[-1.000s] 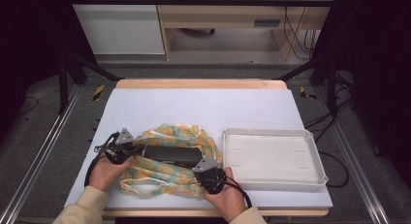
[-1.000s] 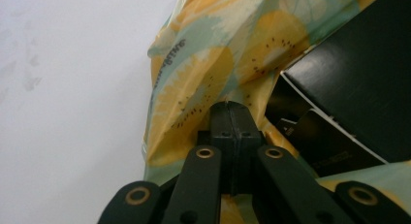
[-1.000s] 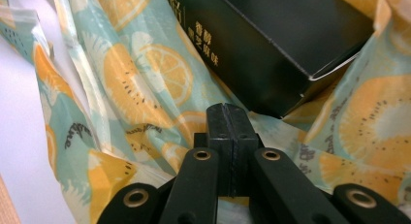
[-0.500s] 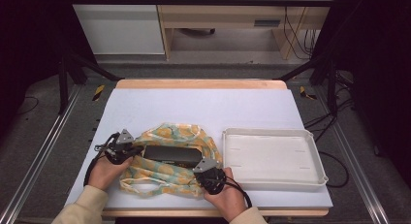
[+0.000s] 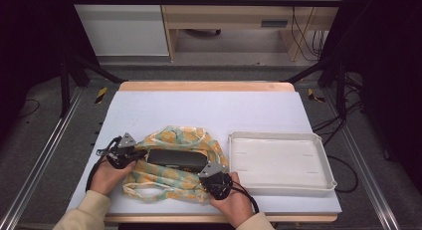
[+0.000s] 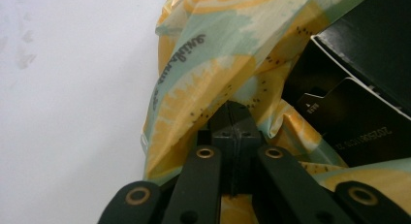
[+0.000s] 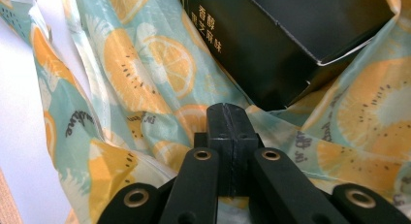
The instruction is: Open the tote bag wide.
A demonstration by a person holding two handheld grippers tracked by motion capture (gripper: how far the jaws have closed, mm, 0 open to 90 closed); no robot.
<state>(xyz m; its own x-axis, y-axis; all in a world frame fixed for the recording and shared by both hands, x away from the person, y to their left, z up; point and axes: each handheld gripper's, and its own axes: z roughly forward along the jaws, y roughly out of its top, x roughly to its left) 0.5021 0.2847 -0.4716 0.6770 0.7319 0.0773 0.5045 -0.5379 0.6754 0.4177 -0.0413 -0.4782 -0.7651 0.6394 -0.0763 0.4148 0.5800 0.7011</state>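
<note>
A cloth bag [image 5: 181, 138] printed with orange and kiwi slices on teal lies crumpled on the white table top, and a black box [image 5: 176, 160] rests in its middle. My left gripper [image 5: 140, 154] is at the bag's left edge, jaws pressed together, tips against a fold of the bag [image 6: 203, 64] beside the box [image 6: 358, 88]. My right gripper [image 5: 204, 167] is at the bag's near right side, also shut. In the right gripper view its tips [image 7: 227, 110] lie on the bag [image 7: 145, 64] just short of the box's flapped end [image 7: 291, 25]. I see no cloth between either pair of pads.
A shallow white tray [image 5: 278, 136] sits right of the bag, close to the right gripper. Bare white table surface [image 5: 199, 108] stretches behind the bag. The wooden table edge [image 5: 199, 85] runs along the back, with metal rails on both sides.
</note>
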